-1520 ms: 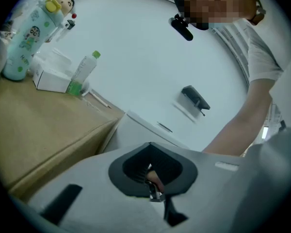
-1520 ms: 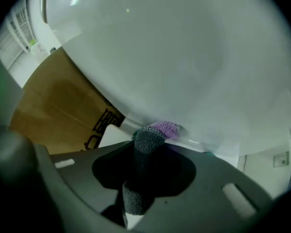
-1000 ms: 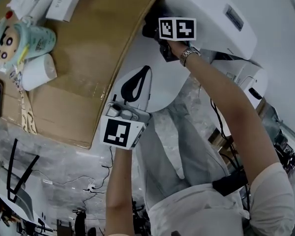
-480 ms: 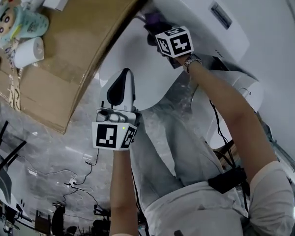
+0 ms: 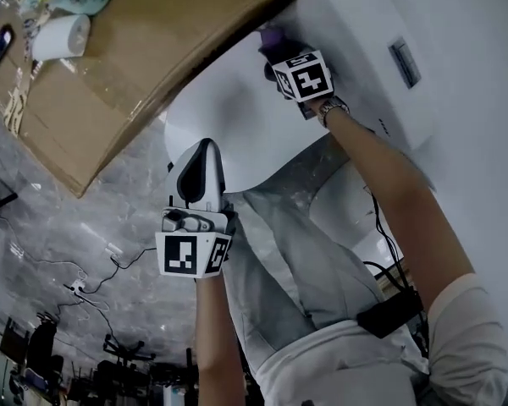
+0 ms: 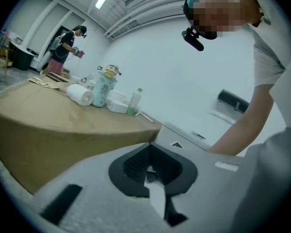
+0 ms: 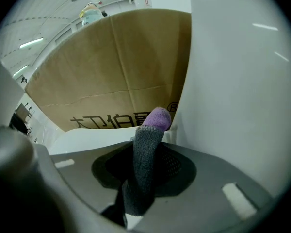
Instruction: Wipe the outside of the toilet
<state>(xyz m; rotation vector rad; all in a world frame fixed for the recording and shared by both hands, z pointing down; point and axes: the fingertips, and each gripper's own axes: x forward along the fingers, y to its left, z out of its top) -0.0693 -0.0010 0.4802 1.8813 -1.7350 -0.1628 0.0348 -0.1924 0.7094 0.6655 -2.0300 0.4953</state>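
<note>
**Cloth at the seam between toilet and box**

Press the cloth (image 7: 146,154) flat on the toilet (image 5: 356,49), white, filling the head view's upper right, hard beside the box (image 5: 152,49). Clamped in the jaws of the right gripper (image 5: 273,44): grey with a purple tip, reaching the seam between toilet wall and box, contact not certain. Best swept in long overlapping strokes along the curve, under light pressure, to stop the limp end folding back. Left gripper (image 5: 201,155) lower down near the bowl, jaws together on nothing; worth holding clear of the wiped path.

Only in the right gripper view: the cloth's whole length and print on the box. Only in the head view: both grippers against the white shell. Only in the left gripper view: roll (image 6: 80,94), cup (image 6: 103,86) and bottle (image 6: 134,102) on the box, plus 1 person (image 6: 63,45) far back.
</note>
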